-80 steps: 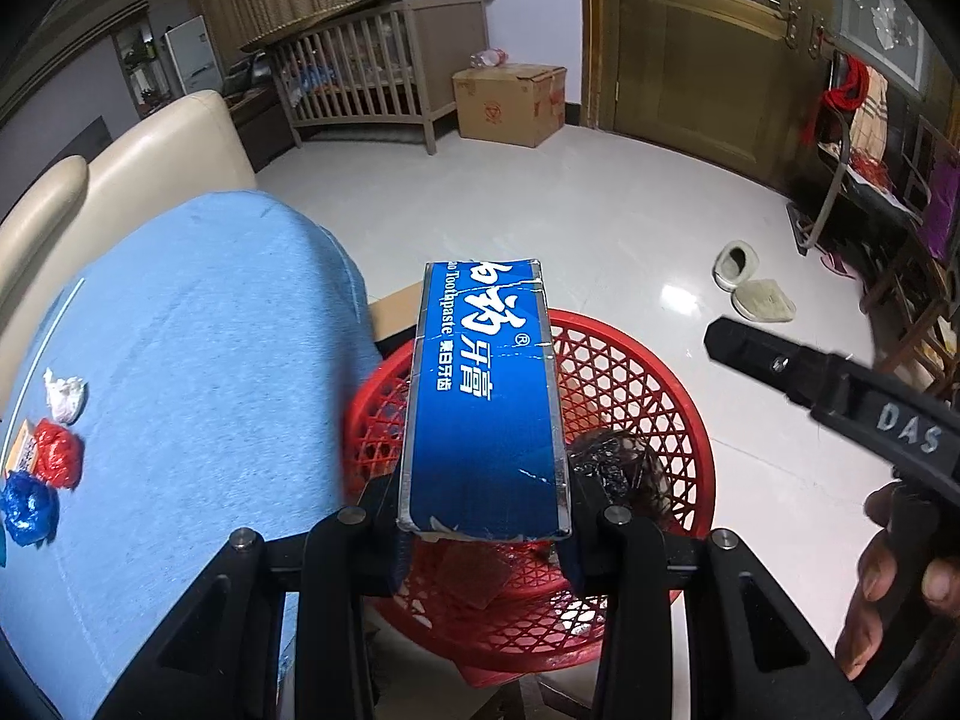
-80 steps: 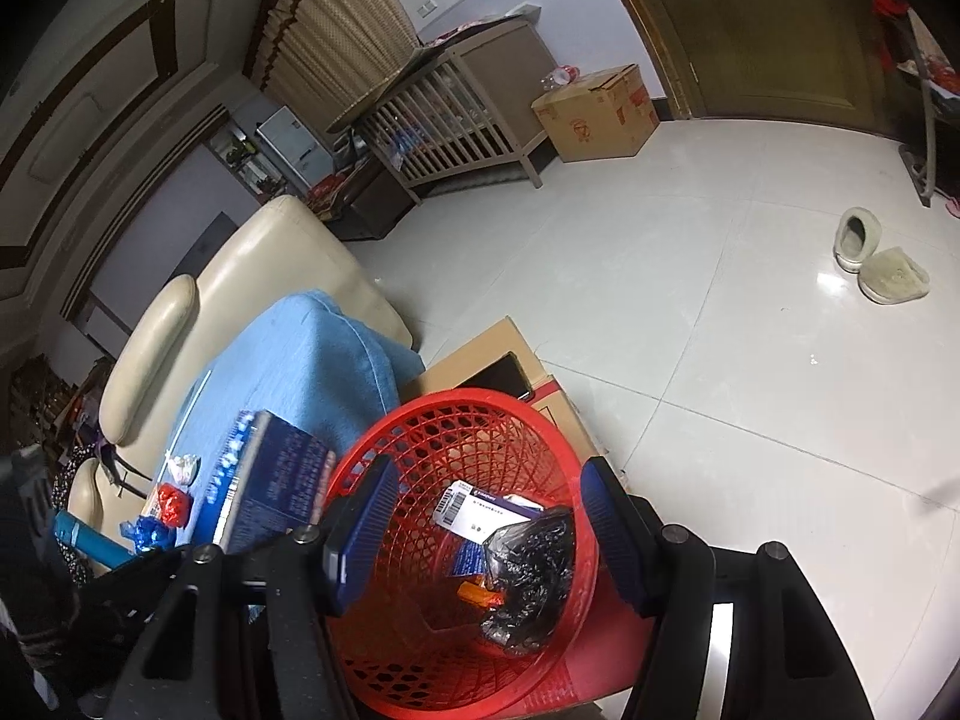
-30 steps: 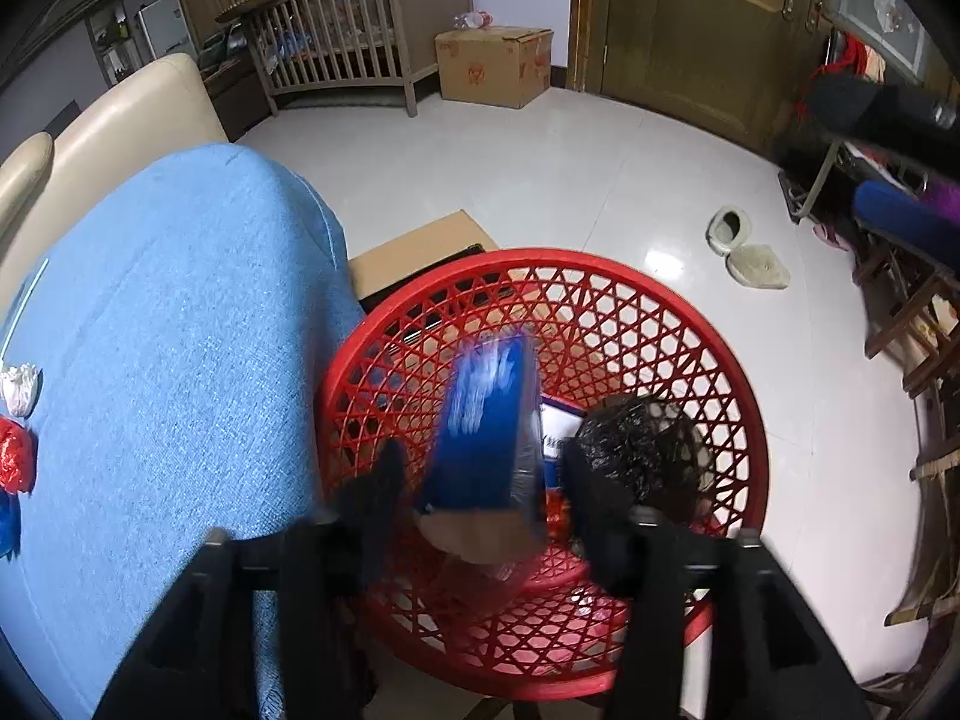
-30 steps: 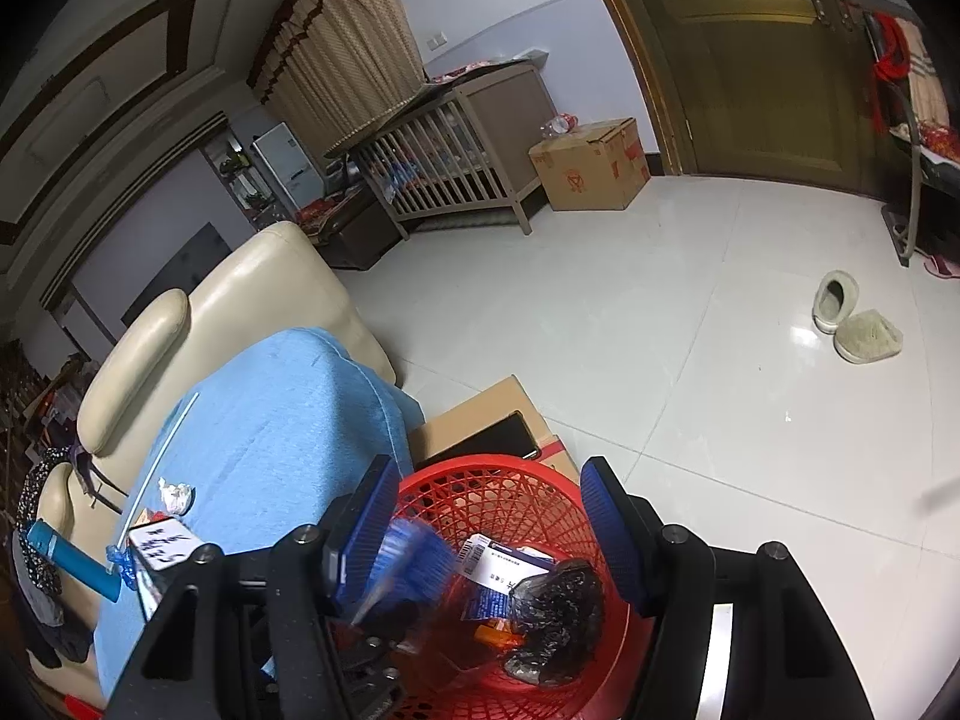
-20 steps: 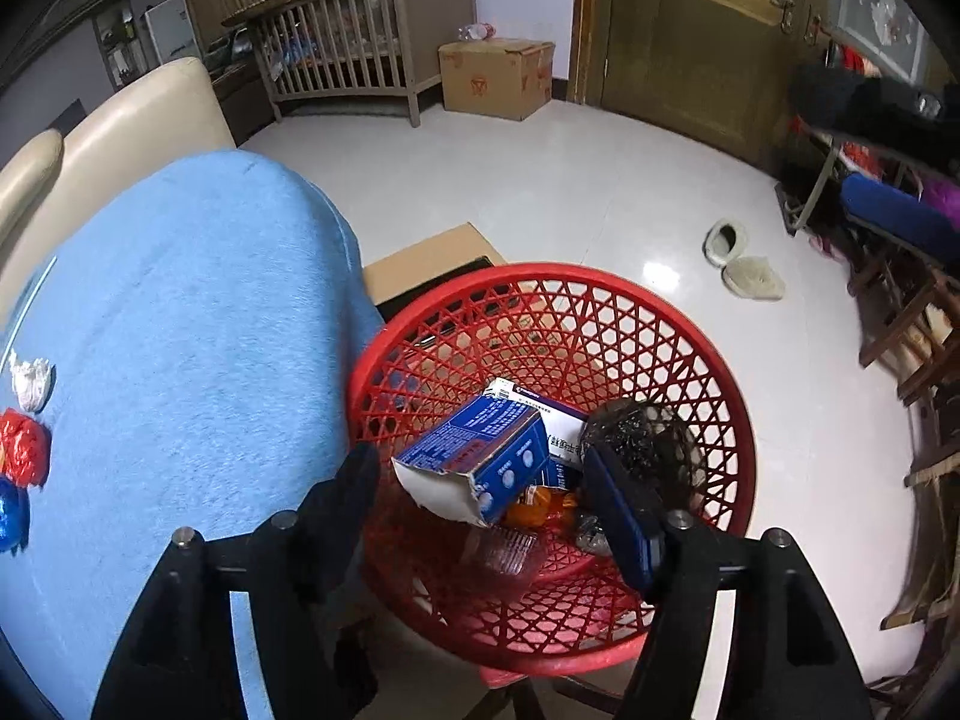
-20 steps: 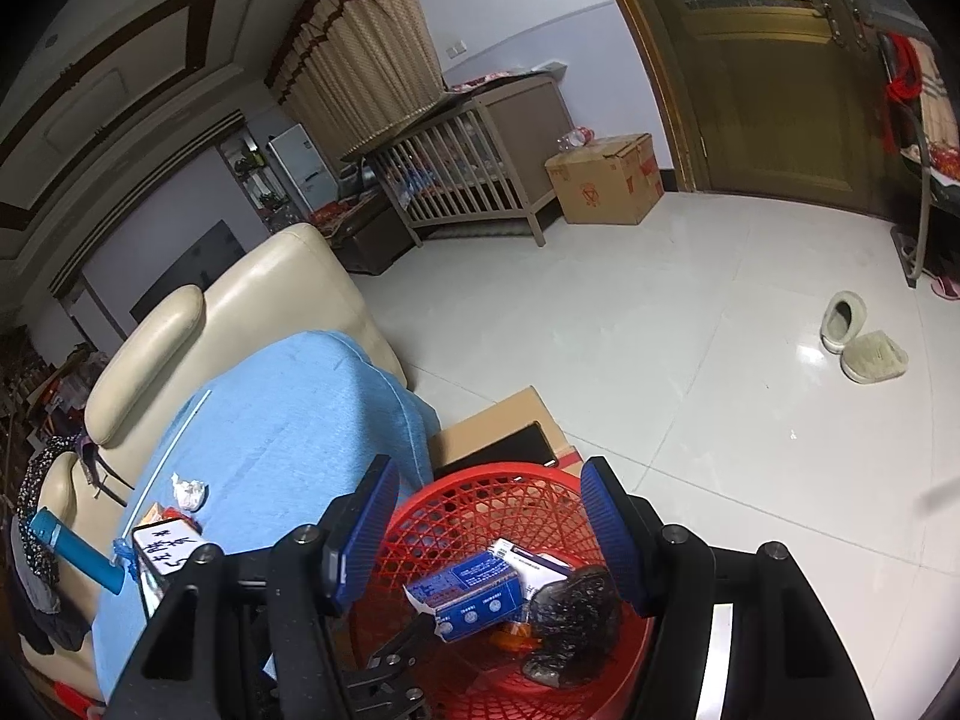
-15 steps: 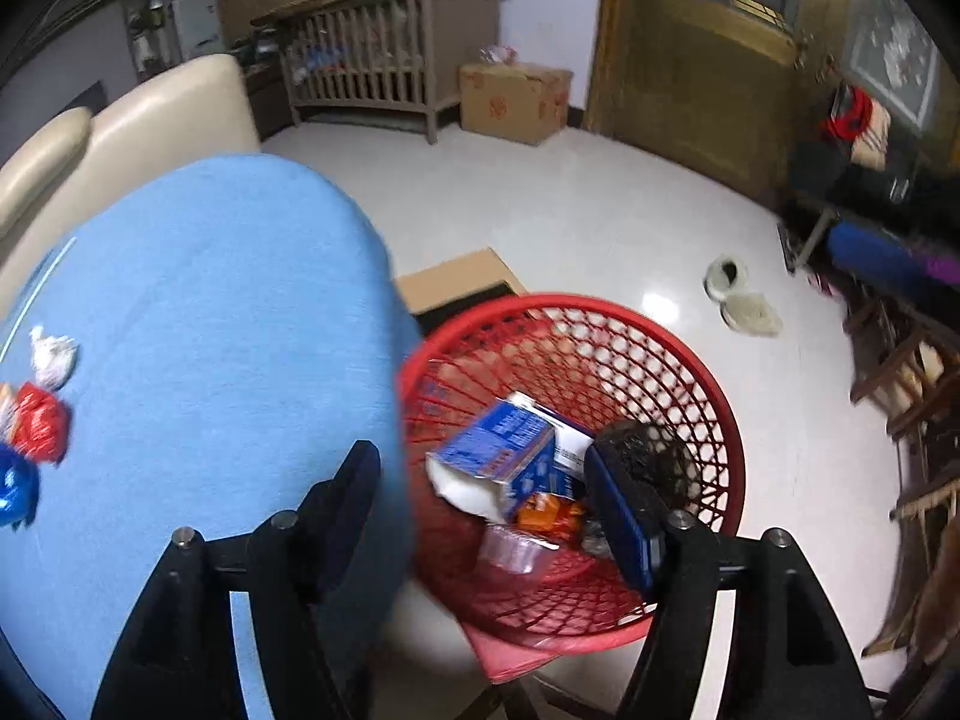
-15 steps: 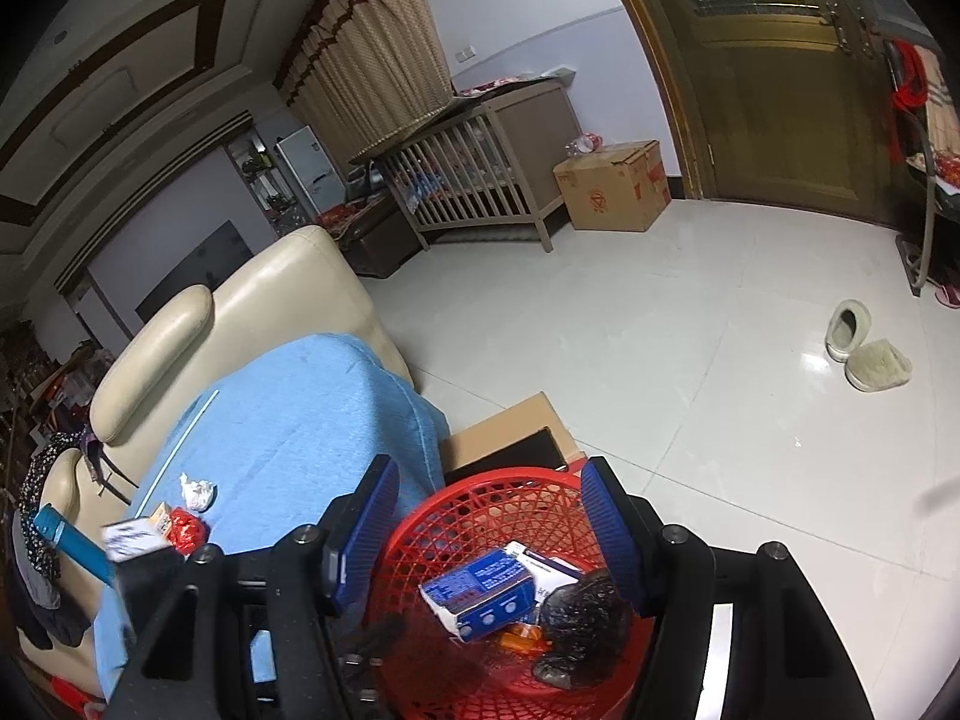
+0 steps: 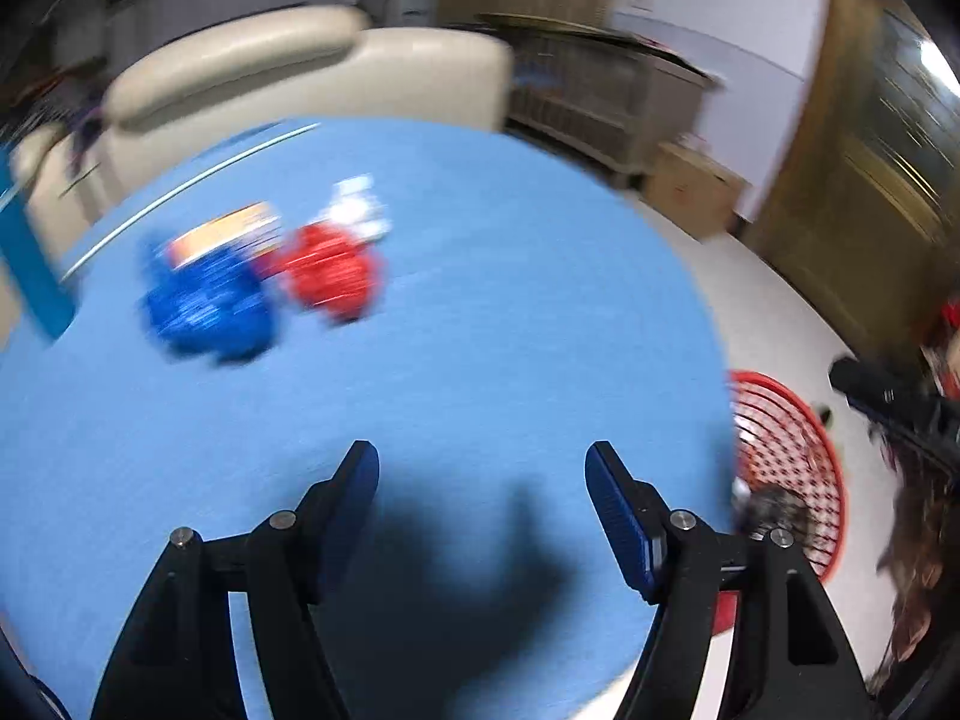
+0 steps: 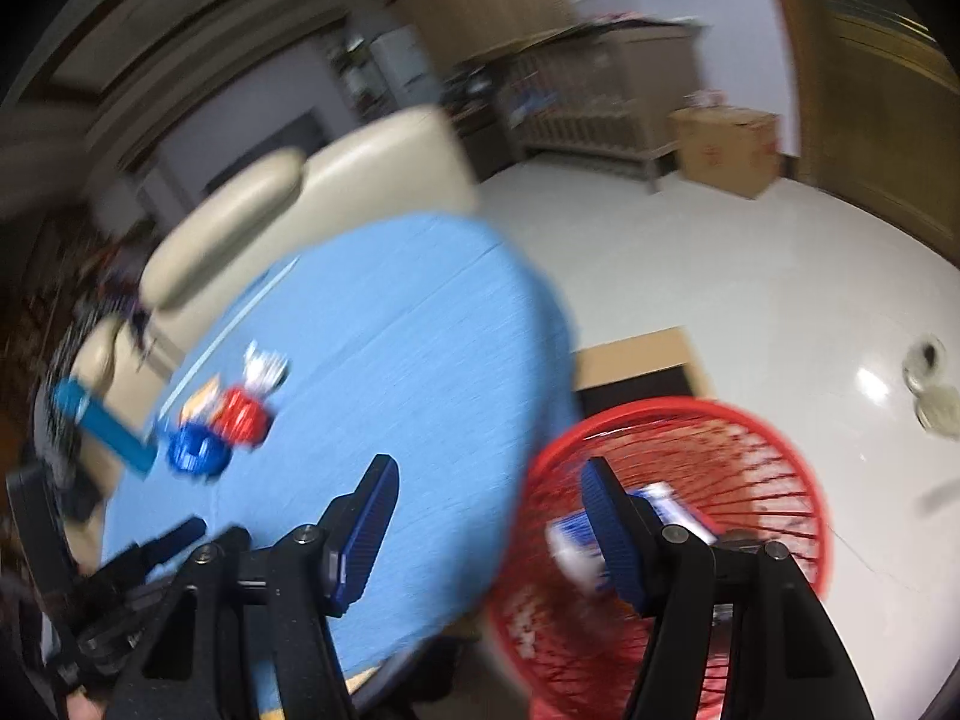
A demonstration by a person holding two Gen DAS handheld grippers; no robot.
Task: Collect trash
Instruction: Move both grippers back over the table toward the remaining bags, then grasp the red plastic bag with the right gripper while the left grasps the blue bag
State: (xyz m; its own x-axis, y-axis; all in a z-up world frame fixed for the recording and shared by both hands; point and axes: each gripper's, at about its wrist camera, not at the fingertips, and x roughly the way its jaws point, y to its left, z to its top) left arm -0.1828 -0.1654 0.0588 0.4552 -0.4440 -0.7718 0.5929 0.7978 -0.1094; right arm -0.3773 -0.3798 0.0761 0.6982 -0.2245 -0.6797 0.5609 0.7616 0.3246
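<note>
We're over the blue cloth [image 9: 480,330] now with the left gripper [image 9: 482,468], jaws apart and nothing between them, its shadow dark on the fabric below. Ahead of us lies the trash, all smeared by blur: a blue wad [image 9: 207,309], a red wad [image 9: 330,273] just beside it, a white scrap [image 9: 357,210] behind the red one, and an orange-and-white wrapper [image 9: 225,231] behind the blue. A teal tube [image 9: 30,258] sits at the left edge.

From the right gripper [image 10: 489,471] we see jaws apart too, empty, straddling the cloth edge and the red basket [image 10: 780,480]. In the basket lies a blue-and-white box [image 10: 570,531], partly hidden behind the right finger. The same wads sit well away on the cloth, near the cream sofa [image 10: 372,174].
</note>
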